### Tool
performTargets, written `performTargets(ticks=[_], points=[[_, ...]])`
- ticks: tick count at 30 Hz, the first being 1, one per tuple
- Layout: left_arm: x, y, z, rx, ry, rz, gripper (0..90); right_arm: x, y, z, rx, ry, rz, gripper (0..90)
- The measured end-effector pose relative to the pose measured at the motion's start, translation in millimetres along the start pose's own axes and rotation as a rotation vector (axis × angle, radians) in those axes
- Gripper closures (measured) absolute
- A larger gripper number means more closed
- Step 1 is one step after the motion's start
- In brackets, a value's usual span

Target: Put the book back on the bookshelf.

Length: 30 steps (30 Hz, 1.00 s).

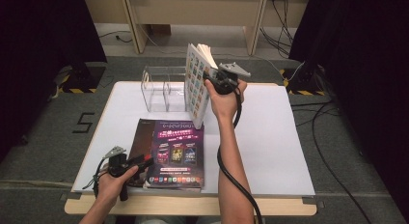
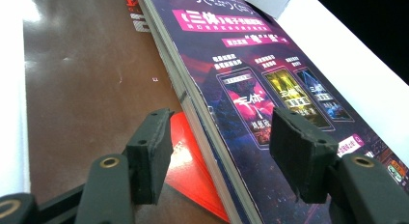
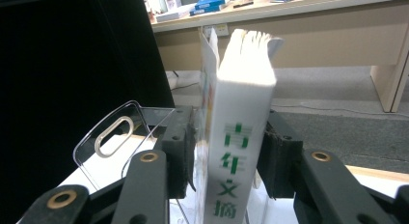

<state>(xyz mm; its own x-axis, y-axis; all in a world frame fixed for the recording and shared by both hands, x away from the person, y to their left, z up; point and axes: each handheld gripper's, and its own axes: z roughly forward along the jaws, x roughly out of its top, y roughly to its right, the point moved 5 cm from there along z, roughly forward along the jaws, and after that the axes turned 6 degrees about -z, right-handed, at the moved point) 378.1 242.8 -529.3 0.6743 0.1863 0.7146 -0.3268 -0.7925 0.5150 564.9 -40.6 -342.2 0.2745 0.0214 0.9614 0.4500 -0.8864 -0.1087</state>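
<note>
A thick white book (image 1: 197,84) stands upright on its lower edge by the clear acrylic rack (image 1: 161,89). My right gripper (image 1: 208,78) reaches around its upper spine. In the right gripper view the book (image 3: 238,151) sits between the jaws of that gripper (image 3: 226,137), with a thin gap at the right pad, so it is open. A purple magazine (image 1: 177,154) lies on a brown book (image 1: 140,137) at the table's front. My left gripper (image 1: 144,161) is open at their left edge. Its jaws (image 2: 219,147) straddle the magazine's (image 2: 251,84) spine edge without touching it.
The white table (image 1: 270,137) has bare room to the right of the right arm. The clear rack (image 3: 113,137) has an oval handle hole and stands just left of the white book. Desks and cables lie on the floor beyond the table.
</note>
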Motion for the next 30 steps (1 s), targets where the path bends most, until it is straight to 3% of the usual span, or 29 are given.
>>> performTargets(ticks=[8, 14, 18, 22, 30], points=[[-0.5, 2.8, 1.0, -0.003, -0.001, 0.003, 40.0, 4.4, 5.9, 2.2, -0.021, -0.038, -0.008, 61.0], [-0.4, 2.6, 1.3, -0.004, -0.002, 0.005, 40.0, 5.7, 7.5, 4.8, -0.03, -0.067, -0.024, 68.0], [-0.2, 2.6, 1.3, -0.004, -0.002, 0.005, 40.0, 6.3, 6.2, 5.7, -0.023, -0.083, 0.01, 71.9], [-0.3, 2.7, 1.3, -0.003, -0.002, 0.005, 40.1, 7.3, 1.3, 4.9, -0.03, -0.076, 0.031, 73.2], [0.3, 1.9, 0.4, -0.001, 0.0, 0.006, 40.1, 6.7, -11.7, 5.1, -0.055, -0.004, 0.034, 73.8]])
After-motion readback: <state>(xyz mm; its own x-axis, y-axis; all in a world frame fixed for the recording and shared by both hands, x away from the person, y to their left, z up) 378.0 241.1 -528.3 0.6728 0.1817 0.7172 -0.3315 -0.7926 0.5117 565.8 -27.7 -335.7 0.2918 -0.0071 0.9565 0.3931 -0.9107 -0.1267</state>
